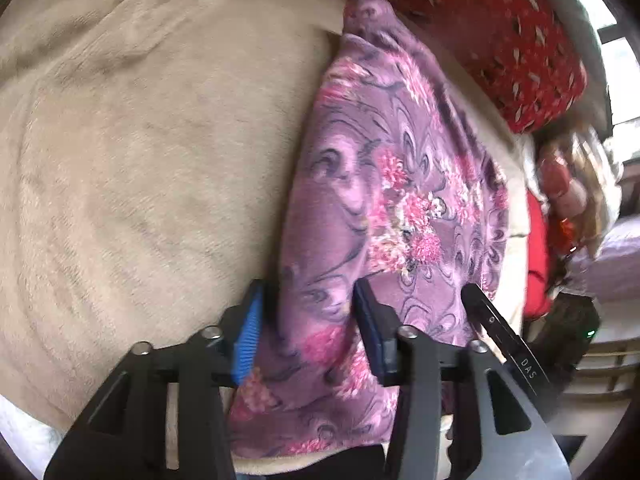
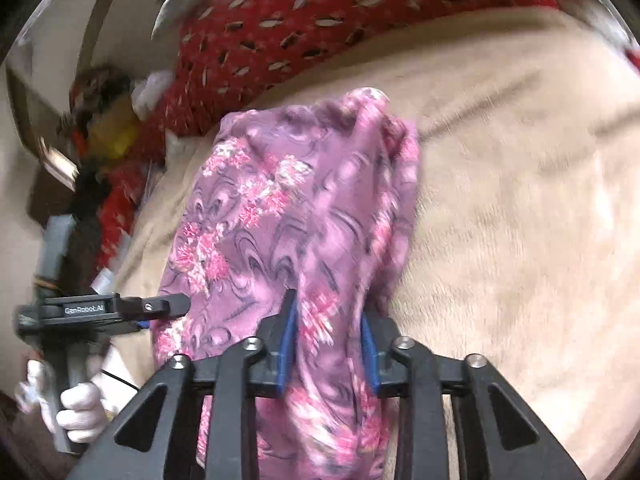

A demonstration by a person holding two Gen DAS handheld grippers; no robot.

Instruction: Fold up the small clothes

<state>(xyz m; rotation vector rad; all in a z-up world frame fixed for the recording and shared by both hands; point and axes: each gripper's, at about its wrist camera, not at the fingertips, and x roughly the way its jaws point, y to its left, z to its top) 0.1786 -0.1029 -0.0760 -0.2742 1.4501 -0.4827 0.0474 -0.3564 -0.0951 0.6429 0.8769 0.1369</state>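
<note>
Here the left tool (image 1: 308,320) and right tool (image 2: 330,332) each clamp the purple floral cloth (image 1: 380,184) over a beige blanket (image 1: 152,128).

Soft daylight is entering from a blown-out window (image 1: 618,76) at the left view's right edge; both fisheye views are bending edges, the right view smearing with motion blur.

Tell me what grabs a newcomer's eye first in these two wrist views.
The purple floral garment dominates, lying in the middle of the beige fleece blanket. Both the left gripper and the right gripper have cloth between their blue-padded jaws at its near edge. Behind it, a red patterned cushion runs along the far side.
</note>
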